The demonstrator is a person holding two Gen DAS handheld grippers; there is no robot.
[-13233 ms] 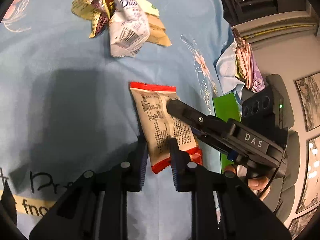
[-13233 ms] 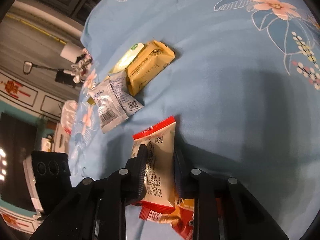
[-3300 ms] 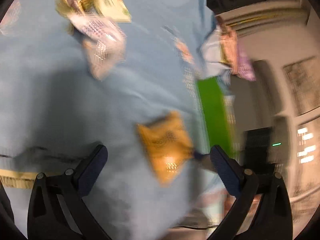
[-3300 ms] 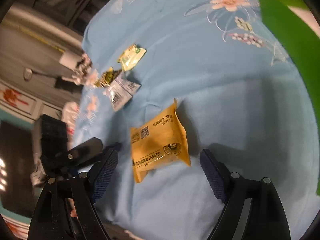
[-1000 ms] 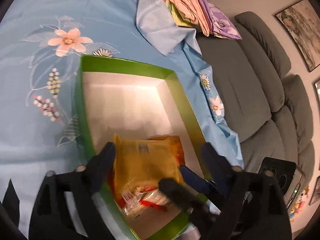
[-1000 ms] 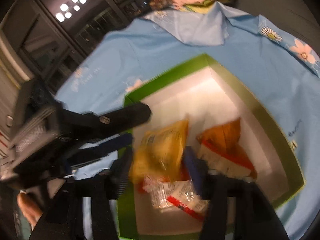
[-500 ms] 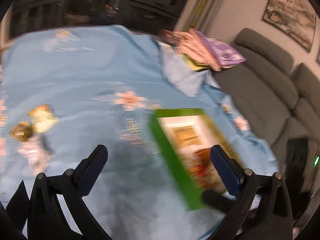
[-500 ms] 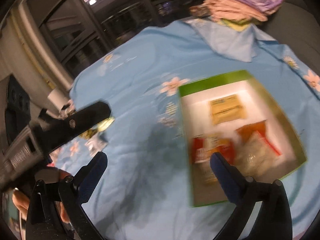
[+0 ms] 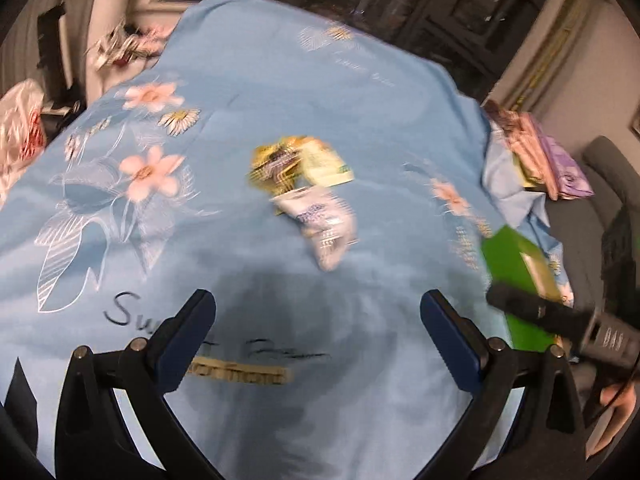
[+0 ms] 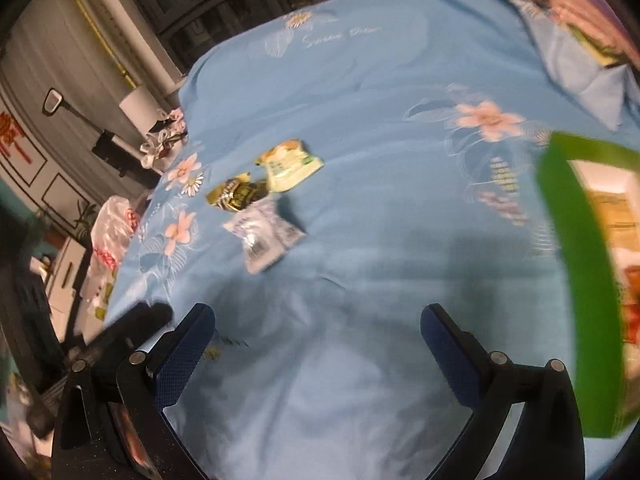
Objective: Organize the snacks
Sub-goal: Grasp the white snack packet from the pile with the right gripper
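Blue flowered tablecloth (image 9: 280, 100) now fills both views; a second ago the grippers were over the green box (image 10: 576, 272). Both left gripper (image 9: 318, 320) and right gripper (image 10: 316, 332) jaws gape empty. Three snack packets (image 10: 264, 200) remain clustered mid-table, well apart from the box.

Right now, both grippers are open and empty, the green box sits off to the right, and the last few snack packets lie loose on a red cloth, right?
Almost. The cloth is light blue with flowers, not red, as the right wrist view shows. Otherwise yes: both the left gripper and right gripper are open and empty, the green box sits to the right, and the snack packets lie loose.
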